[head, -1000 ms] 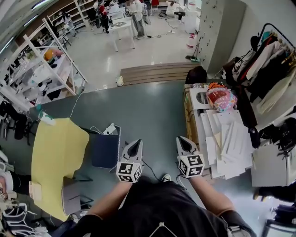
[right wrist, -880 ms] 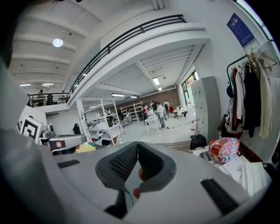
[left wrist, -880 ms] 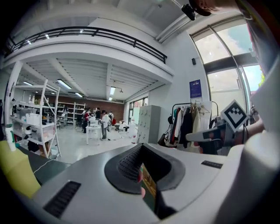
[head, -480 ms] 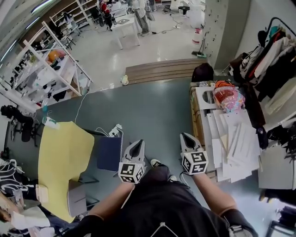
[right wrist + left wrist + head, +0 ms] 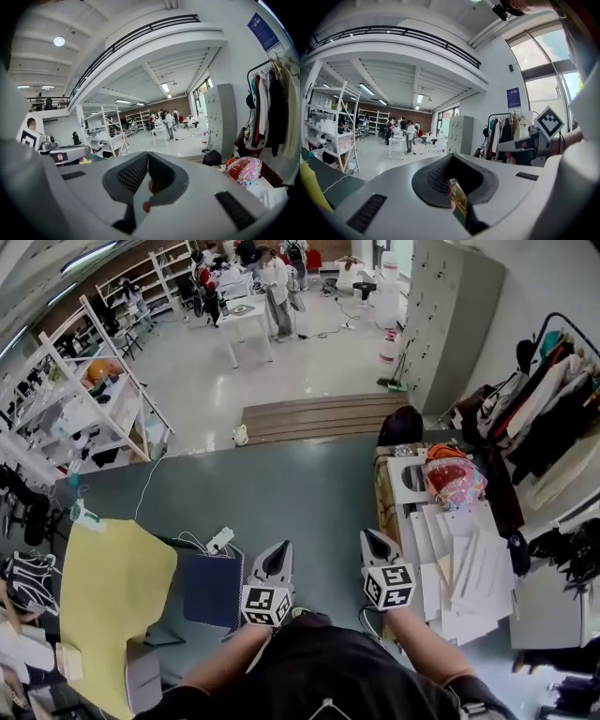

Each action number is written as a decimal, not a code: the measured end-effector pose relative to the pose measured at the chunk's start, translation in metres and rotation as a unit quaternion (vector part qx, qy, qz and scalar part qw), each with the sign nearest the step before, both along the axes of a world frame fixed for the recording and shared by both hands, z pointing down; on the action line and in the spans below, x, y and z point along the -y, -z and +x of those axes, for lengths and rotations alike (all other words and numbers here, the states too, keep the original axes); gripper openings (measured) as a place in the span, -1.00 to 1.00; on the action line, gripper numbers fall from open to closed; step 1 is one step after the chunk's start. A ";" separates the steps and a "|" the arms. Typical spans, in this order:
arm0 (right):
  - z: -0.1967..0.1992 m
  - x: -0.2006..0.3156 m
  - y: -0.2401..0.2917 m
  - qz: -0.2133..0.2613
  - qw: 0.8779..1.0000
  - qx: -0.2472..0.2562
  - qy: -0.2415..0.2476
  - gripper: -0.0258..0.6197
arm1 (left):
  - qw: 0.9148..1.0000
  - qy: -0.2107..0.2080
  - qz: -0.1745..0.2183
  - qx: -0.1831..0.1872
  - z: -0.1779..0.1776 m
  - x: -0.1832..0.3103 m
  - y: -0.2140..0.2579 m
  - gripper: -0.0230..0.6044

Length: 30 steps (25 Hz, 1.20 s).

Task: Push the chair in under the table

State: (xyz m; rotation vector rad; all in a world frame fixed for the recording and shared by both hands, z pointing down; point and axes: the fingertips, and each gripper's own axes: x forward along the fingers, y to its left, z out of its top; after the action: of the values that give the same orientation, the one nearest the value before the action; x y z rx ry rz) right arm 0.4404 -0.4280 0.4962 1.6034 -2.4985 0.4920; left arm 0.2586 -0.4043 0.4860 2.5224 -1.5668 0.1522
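— Where's the chair?

— The chair (image 5: 214,589) stands on the floor, with the yellow surface (image 5: 111,587) just to its left. Its blue seat shows almost whole, so I judge it isn't pushed in yet.

— And the claws?

— Both are to the right of the chair, the left claw (image 5: 281,547) nearer and the right claw (image 5: 369,536) further off. Each is pressed together on nothing. Their own views look out across the room, not at the chair.

— So what worries you?

— Mostly aim. With the tips closed I can only push, not grip. If I press high or off to one side of the chair, I expect it to twist or tip instead of sliding straight. Then a leg could catch on the surface's edge or supports.

— Anything in the way?

— A white power strip (image 5: 221,539) lies just beyond the chair, with its cable trailing away. A chair leg dragged over it could snag it and pull it along.

— And the other side?

— The stacked papers (image 5: 459,568) sit well to the right of the chair, past the right claw. A wide swing there could knock sheets off.

— Can you see the chair's legs?

— Barely. The seat hides most of them, so I can't tell how they line up with the surface.
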 end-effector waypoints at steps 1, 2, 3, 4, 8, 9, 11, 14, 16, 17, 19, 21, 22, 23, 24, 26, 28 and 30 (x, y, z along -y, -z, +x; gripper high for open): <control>-0.008 0.010 0.002 0.001 1.000 -0.001 0.004 -0.87 | 1.000 0.005 -0.001 -0.002 -0.008 0.008 -0.001 -0.90; -0.016 0.020 0.004 0.002 1.000 -0.003 0.010 -0.87 | 1.000 0.012 -0.002 -0.005 -0.017 0.016 -0.001 -0.90; -0.026 0.030 0.006 0.002 1.000 -0.006 0.016 -0.87 | 1.000 0.020 -0.003 -0.009 -0.028 0.024 -0.001 -0.90; -0.037 0.041 0.008 0.003 1.000 -0.009 0.024 -0.87 | 0.999 0.030 -0.002 -0.012 -0.040 0.032 0.000 -0.90; -0.091 0.080 0.019 0.016 0.998 -0.018 0.062 -0.87 | 0.997 0.071 0.001 -0.017 -0.096 0.059 0.002 -0.90; -0.105 0.088 0.023 0.021 0.997 -0.020 0.072 -0.87 | 0.997 0.082 0.001 -0.017 -0.109 0.063 0.002 -0.90; -0.131 0.099 0.025 0.028 0.995 -0.020 0.093 -0.87 | 0.994 0.104 0.002 -0.017 -0.132 0.067 -0.001 -0.90; -0.168 0.110 0.023 0.027 0.991 -0.019 0.132 -0.87 | 0.989 0.145 0.003 -0.020 -0.164 0.066 -0.004 -0.90; -0.192 0.115 0.019 0.023 0.987 -0.023 0.160 -0.87 | 0.985 0.171 0.004 -0.021 -0.182 0.061 -0.003 -0.90; -0.204 0.118 0.019 0.021 0.984 -0.023 0.174 -0.87 | 0.983 0.184 0.003 -0.020 -0.191 0.057 -0.003 -0.90; -0.231 0.123 0.021 0.020 0.979 -0.022 0.203 -0.87 | 0.977 0.213 -0.001 -0.019 -0.211 0.049 -0.003 -0.90; -0.263 0.129 0.025 0.024 0.971 -0.020 0.237 -0.87 | 0.969 0.245 -0.005 -0.017 -0.234 0.041 -0.003 -0.90; -0.278 0.133 0.027 0.026 0.966 -0.018 0.255 -0.87 | 0.965 0.263 -0.006 -0.016 -0.245 0.038 -0.004 -0.90; -0.294 0.136 0.027 0.027 0.961 -0.016 0.275 -0.87 | 0.959 0.283 -0.007 -0.014 -0.255 0.035 -0.005 -0.90; -0.308 0.139 0.025 0.027 0.955 -0.014 0.295 -0.87 | 0.953 0.304 -0.007 -0.013 -0.265 0.032 -0.006 -0.90; -0.339 0.142 0.021 0.025 0.941 -0.011 0.337 -0.87 | 0.938 0.345 -0.006 -0.010 -0.284 0.025 -0.005 -0.90; -0.369 0.143 0.021 0.023 0.927 -0.009 0.375 -0.87 | 0.924 0.383 -0.006 -0.007 -0.302 0.018 -0.002 -0.90; -0.395 0.144 0.023 0.022 0.912 -0.006 0.410 -0.87 | 0.909 0.416 -0.006 -0.003 -0.316 0.011 0.000 -0.90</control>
State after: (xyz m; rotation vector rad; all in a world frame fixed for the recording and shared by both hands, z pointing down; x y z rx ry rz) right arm 0.0455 -0.5721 0.4737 0.4301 -2.8533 0.2915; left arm -0.0575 -0.4151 0.4857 1.6199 -2.4435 0.0351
